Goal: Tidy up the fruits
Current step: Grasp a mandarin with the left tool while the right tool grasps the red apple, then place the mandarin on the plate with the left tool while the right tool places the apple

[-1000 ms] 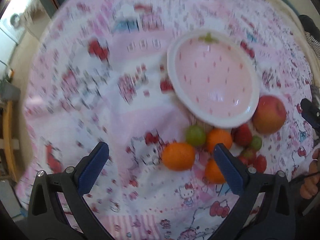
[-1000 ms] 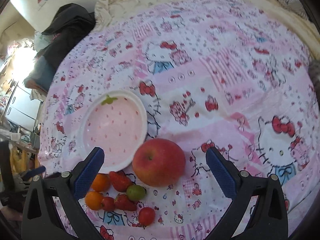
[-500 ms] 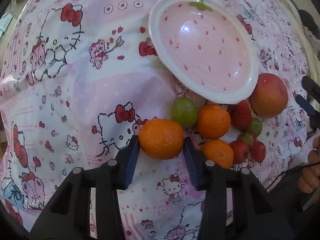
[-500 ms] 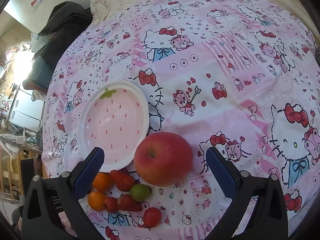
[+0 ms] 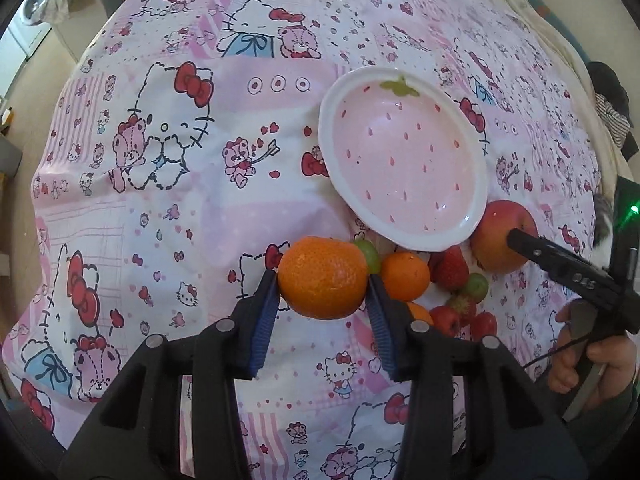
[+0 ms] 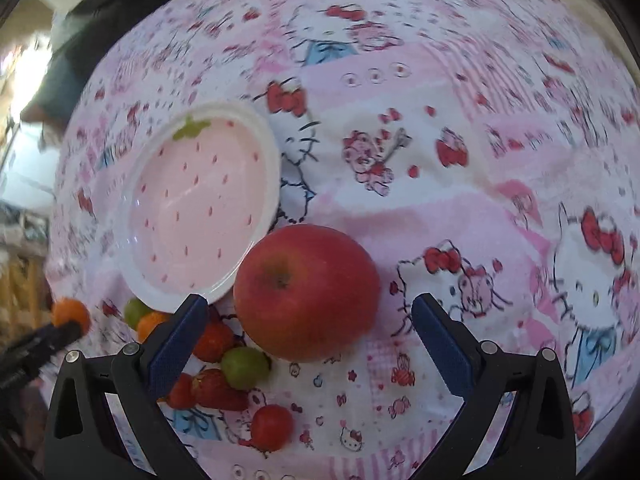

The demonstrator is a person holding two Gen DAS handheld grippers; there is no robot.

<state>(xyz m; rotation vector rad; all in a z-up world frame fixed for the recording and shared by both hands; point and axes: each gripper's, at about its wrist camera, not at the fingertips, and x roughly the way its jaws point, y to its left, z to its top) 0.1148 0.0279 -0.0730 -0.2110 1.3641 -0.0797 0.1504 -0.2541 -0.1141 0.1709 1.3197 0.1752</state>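
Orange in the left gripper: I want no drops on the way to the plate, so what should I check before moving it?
1. Left gripper shut on the orange, both pads touching: ok.
2. Orange lifted clear of the cloth: cannot tell.
3. Strawberry plate empty, room to set down: ok.
4. Right gripper open around the apple, beside the plate, not over it: ok.
5. Grip firmness: cannot tell.

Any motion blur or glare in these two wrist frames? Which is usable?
Left wrist: sharp; held orange and cloth print crisp, small glare spots on the plate, heavy fisheye bending at edges. Right wrist: motion-blurred, worst toward the cloth's far edge; apple fairly clear, window at upper left blown out. Left is the cleaner frame.
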